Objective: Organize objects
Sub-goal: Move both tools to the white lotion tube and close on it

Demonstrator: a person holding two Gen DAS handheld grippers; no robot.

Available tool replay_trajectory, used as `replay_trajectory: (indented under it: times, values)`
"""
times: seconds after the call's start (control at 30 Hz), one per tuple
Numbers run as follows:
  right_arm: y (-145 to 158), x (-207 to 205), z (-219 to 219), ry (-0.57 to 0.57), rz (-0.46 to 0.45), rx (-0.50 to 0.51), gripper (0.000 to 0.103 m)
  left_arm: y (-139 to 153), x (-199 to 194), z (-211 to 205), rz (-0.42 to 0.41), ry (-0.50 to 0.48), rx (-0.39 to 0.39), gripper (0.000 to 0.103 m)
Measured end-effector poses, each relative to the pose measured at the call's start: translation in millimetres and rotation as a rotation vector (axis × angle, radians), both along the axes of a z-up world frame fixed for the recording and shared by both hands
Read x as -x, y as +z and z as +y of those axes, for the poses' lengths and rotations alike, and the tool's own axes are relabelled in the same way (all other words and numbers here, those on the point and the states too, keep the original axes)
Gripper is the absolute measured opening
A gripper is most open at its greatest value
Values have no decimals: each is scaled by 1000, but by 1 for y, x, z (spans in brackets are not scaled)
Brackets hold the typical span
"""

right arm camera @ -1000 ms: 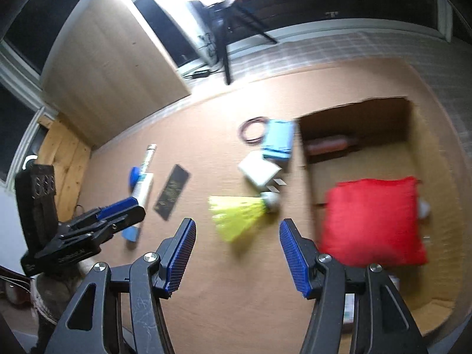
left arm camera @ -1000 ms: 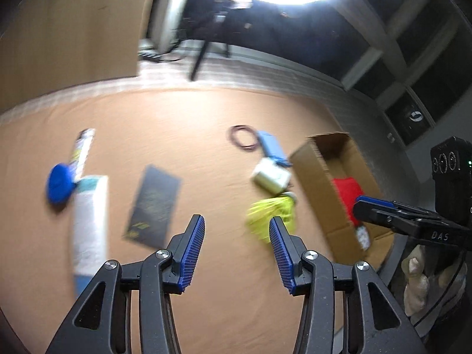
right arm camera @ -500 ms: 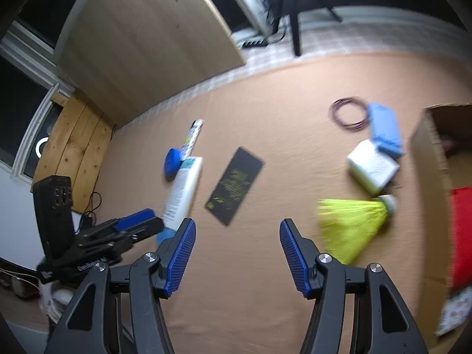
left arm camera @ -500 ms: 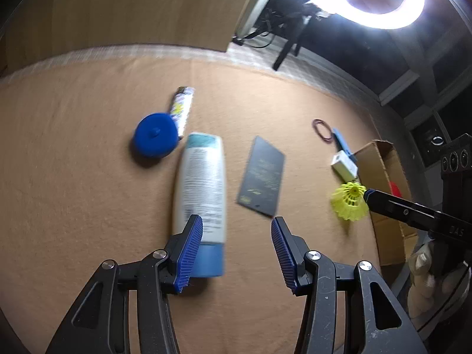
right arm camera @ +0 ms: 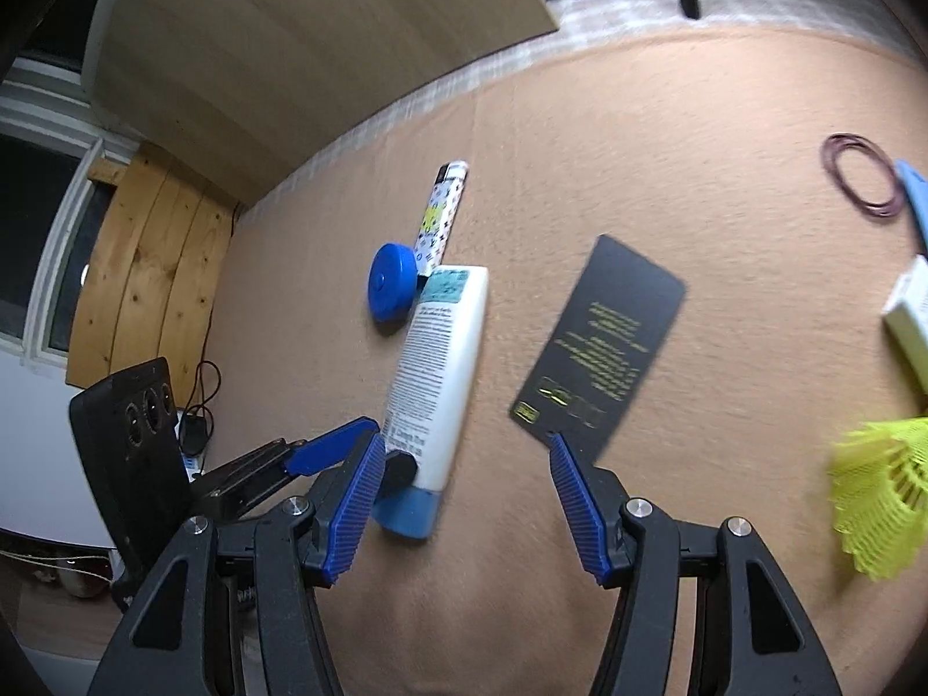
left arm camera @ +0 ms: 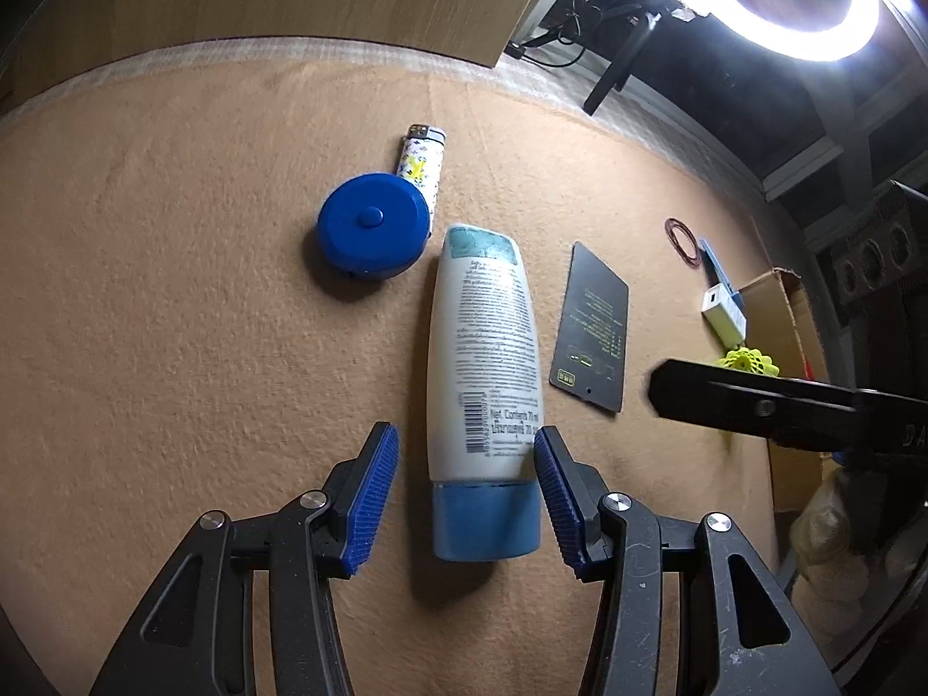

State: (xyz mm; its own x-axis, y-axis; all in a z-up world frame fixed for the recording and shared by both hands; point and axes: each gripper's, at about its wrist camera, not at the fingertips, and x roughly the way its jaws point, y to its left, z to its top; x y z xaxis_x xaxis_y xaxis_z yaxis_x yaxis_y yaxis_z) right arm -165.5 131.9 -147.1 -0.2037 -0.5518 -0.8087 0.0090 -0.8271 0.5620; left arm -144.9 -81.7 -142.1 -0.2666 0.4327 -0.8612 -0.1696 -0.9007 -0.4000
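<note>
A white tube bottle with a blue cap [left arm camera: 481, 348] [right arm camera: 441, 359] lies on the tan mat, cap toward me. My left gripper [left arm camera: 464, 435] is open and straddles the bottle's lower end. Its right pad is at the bottle's edge and its left pad stands clear of it. In the right wrist view, the left gripper's fingertips [right arm camera: 325, 455] sit by the cap. My right gripper [right arm camera: 466, 441] hangs open above the mat between the bottle and a black card [right arm camera: 603, 342] [left arm camera: 591, 325], holding nothing.
A blue round tape measure [left arm camera: 371, 232] and a patterned lighter [left arm camera: 422, 159] lie beyond the bottle. To the right are rubber bands [left arm camera: 681, 238], a white box [left arm camera: 725, 316], a yellow shuttlecock [right arm camera: 881, 493] and a cardboard box [left arm camera: 783, 313]. A wooden panel [right arm camera: 290, 46] borders the far left.
Both grippers swung left, away from the cardboard box and shuttlecock, and came lower. The left gripper now stands over the bottle's cap end, and the right one has reached the black card.
</note>
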Motion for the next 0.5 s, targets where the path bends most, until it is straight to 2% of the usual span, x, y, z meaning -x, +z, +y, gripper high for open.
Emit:
replay_trajectory:
  times: [0.27, 0.5]
  values:
    - [-19, 12, -22, 13, -51, 18, 55, -7, 3, 3, -20, -26, -37, 54]
    - [-23, 15, -38, 51, -60, 20, 55, -8, 5, 8, -28, -37, -57, 54]
